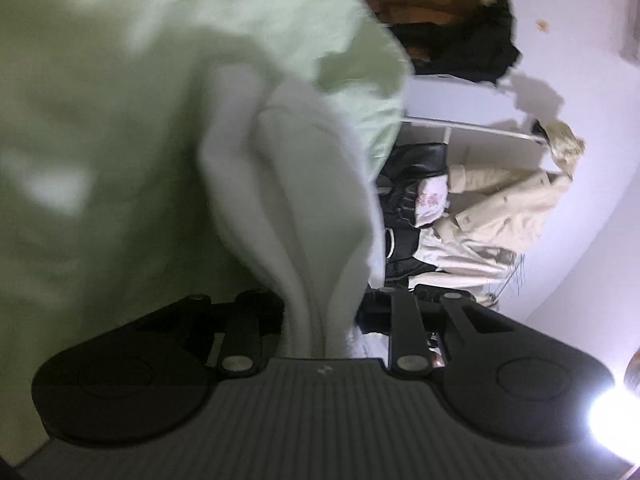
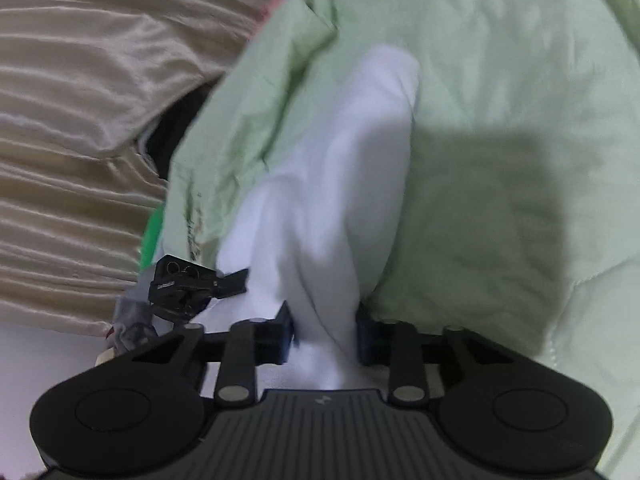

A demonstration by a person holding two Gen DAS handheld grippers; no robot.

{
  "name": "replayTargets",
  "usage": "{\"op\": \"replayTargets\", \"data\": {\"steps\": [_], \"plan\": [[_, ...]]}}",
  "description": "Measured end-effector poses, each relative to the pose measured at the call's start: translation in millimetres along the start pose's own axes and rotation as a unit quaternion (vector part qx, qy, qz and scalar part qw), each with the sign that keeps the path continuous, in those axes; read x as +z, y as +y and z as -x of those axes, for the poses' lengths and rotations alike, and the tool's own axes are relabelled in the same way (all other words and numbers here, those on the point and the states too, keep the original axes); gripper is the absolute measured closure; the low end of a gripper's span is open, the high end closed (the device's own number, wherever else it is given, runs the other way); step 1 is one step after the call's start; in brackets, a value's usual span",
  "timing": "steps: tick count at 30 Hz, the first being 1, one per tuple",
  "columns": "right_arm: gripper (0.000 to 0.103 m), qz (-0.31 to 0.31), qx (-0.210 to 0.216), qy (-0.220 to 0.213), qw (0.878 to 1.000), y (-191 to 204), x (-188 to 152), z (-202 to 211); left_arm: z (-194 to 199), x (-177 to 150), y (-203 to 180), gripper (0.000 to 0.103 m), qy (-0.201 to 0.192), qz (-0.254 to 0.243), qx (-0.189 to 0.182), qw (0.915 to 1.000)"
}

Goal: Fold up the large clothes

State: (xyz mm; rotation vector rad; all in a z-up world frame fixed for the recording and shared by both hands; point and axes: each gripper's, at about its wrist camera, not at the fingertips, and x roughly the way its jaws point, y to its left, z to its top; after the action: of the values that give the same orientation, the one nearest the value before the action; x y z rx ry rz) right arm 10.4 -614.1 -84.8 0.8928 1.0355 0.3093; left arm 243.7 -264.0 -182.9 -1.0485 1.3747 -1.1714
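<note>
A white garment (image 1: 296, 200) rises in a bunched fold from between the jaws of my left gripper (image 1: 320, 316), which is shut on it; the cloth hides the fingertips. In the right wrist view the same white garment (image 2: 340, 184) is pinched between the blue pads (image 2: 285, 334) of my right gripper (image 2: 326, 334), which is shut on it. The cloth stretches away over a pale green quilt (image 2: 500, 120). That green quilt (image 1: 100, 140) also fills the left of the left wrist view, blurred.
A rack with a beige jacket (image 1: 508, 208) and black clothes (image 1: 412, 184) stands to the right against a white wall. Beige ribbed fabric (image 2: 72, 120) lies left of the quilt. A black clamp-like device (image 2: 188, 286) sits at the white garment's left edge.
</note>
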Motion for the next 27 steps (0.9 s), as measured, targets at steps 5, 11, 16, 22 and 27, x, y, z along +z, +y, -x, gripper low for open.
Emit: {"op": "replayTargets", "data": {"steps": [5,11,16,22,27], "plan": [[0.081,0.028,0.068,-0.081,0.994,12,6,38,-4,31,-63,0.080,-0.020,-0.060,-0.031,0.9975],[0.083,0.128,0.126,-0.200,0.963,45,14,96,-4,44,-161,0.079,-0.082,-0.253,-0.062,0.9620],[0.083,0.228,0.131,-0.214,0.941,63,-32,116,21,-15,-164,0.072,-0.053,-0.338,-0.069,0.9372],[0.083,0.227,0.147,-0.101,0.957,14,-142,94,58,-97,-46,0.063,0.013,-0.238,0.024,0.9708],[0.083,0.188,0.183,-0.125,0.957,-6,-190,94,82,-114,-52,0.060,0.004,-0.247,0.040,0.9680]]}}
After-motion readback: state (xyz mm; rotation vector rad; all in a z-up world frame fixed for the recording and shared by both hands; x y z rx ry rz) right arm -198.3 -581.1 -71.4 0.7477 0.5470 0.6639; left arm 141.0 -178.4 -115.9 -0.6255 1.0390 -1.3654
